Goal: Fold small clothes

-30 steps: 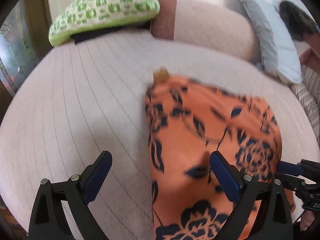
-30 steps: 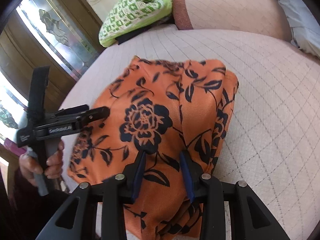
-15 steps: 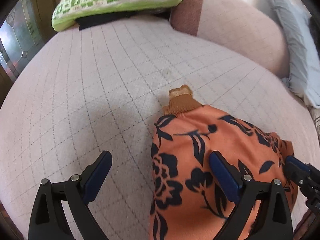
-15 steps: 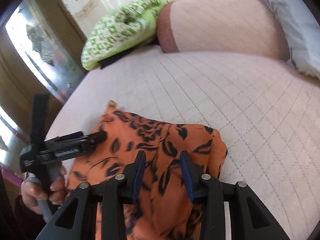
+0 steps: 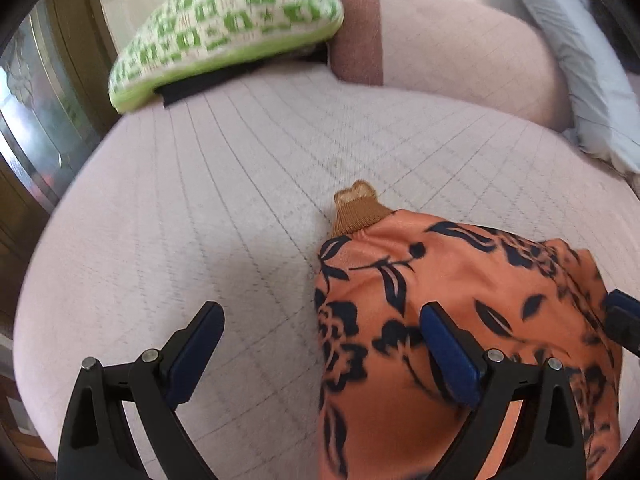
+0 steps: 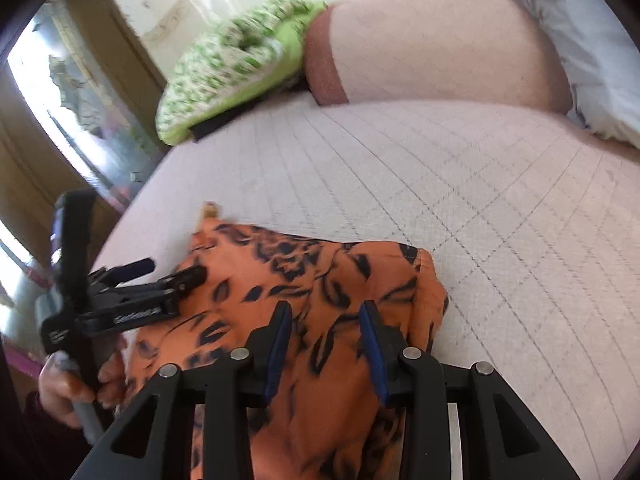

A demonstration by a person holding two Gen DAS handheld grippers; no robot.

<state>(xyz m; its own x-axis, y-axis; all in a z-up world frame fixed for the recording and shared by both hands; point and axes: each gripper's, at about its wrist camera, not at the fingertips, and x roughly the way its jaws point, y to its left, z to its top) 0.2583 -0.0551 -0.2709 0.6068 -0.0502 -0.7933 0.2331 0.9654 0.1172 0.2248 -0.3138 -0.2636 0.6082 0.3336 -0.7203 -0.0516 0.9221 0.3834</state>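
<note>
An orange garment with a dark floral print (image 5: pixel 460 320) lies bunched at the near edge of the pink quilted bed (image 5: pixel 240 200), its brown ribbed cuff (image 5: pixel 358 210) pointing away. My left gripper (image 5: pixel 324 344) is open and wide, its right finger over the cloth's left edge, its left finger over bare bed. In the right wrist view the left gripper (image 6: pixel 168 276) also shows, at the garment's left side. My right gripper (image 6: pixel 326 344) is shut on the garment (image 6: pixel 320 280), cloth bunched between its blue pads.
A green-and-white patterned cushion (image 5: pixel 224 28) lies at the back left on something black. A pink bolster (image 5: pixel 452 48) runs along the back. A pale blue pillow (image 5: pixel 580 72) leans at the right. Wooden, glass-fronted furniture (image 6: pixel 80 92) stands left of the bed.
The garment has been pulled back toward me and bunched; more bare bed shows beyond it. The left gripper stayed open, the right stayed closed on the cloth.
</note>
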